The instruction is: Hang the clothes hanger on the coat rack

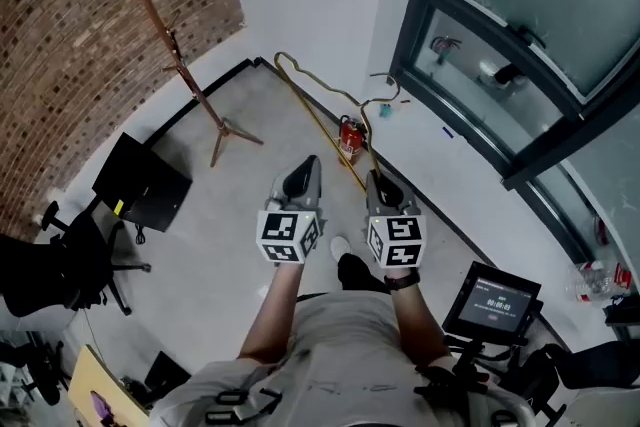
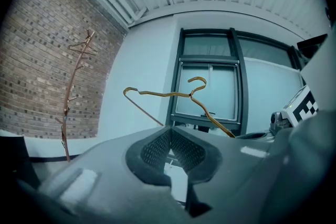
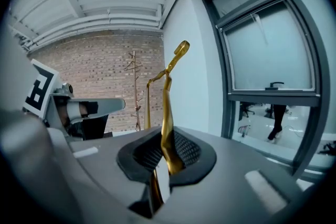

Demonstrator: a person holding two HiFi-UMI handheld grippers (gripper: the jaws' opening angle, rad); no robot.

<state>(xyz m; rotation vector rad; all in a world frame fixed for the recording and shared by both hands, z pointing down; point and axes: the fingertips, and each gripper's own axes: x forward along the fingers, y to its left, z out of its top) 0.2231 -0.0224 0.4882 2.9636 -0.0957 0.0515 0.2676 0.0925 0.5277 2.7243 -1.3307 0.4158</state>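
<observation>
Brick corner: coat rack (image 1: 172, 43) standing well ahead-left of our closed, empty left gripper (image 2: 170, 147); we're clamping the hanger (image 3: 167, 107) in the right gripper (image 3: 165, 152).

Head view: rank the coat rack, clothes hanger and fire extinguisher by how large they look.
1. coat rack, largest
2. clothes hanger, clearly shorter, though nearer the camera
3. fire extinguisher, smallest
</observation>
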